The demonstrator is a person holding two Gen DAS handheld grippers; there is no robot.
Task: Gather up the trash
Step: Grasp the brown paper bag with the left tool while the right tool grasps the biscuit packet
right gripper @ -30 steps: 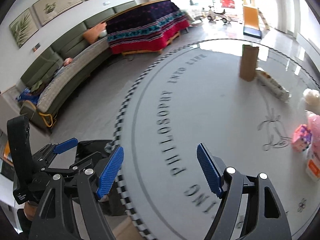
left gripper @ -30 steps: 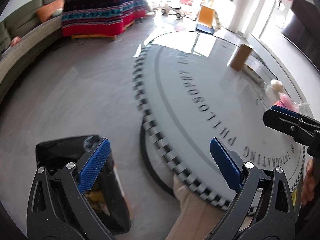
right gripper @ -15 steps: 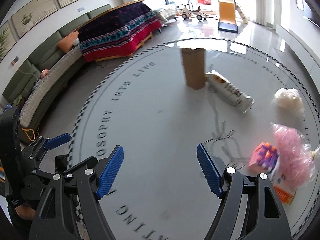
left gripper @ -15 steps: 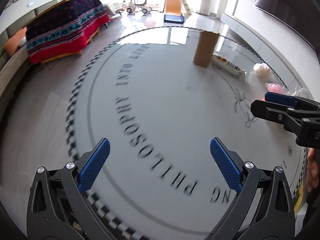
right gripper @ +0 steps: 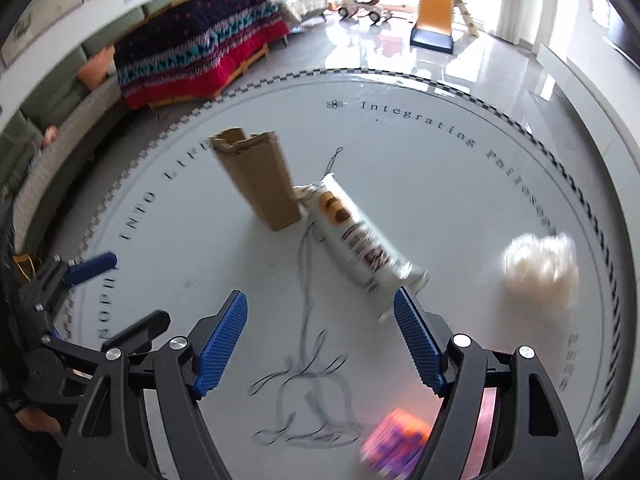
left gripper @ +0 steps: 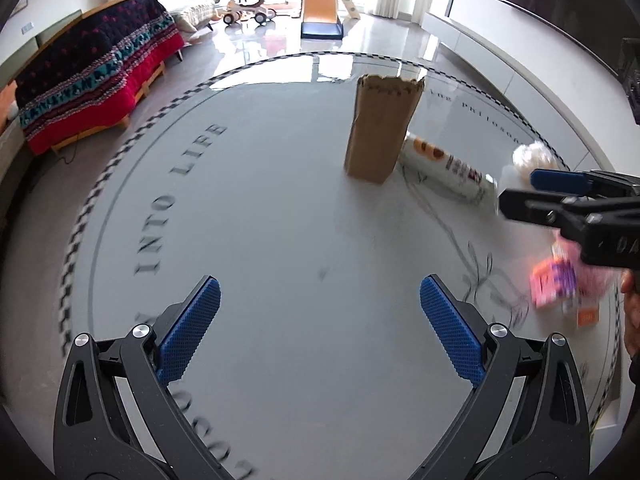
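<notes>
Trash lies on a round grey table (left gripper: 260, 200). A brown paper bag (left gripper: 382, 128) stands upright; it also shows in the right wrist view (right gripper: 260, 184). A white snack wrapper (left gripper: 448, 170) lies beside it (right gripper: 356, 232). A crumpled white wad (right gripper: 540, 264) lies to the right (left gripper: 534, 156). A pink-purple packet (left gripper: 554, 284) lies at the right (right gripper: 396, 446). My left gripper (left gripper: 318, 332) is open and empty over the table. My right gripper (right gripper: 320, 344) is open and empty, just short of the wrapper.
A bench with a red and dark patterned blanket (left gripper: 92, 80) stands beyond the table on the left, next to a green sofa (right gripper: 52, 120). A toy slide (left gripper: 322, 4) and ride-on toys stand on the glossy floor far behind.
Both grippers swung right from the black bin beside the table and moved in over the table towards the trash. The bag, wrapper and wad look much nearer. Both stayed open.
</notes>
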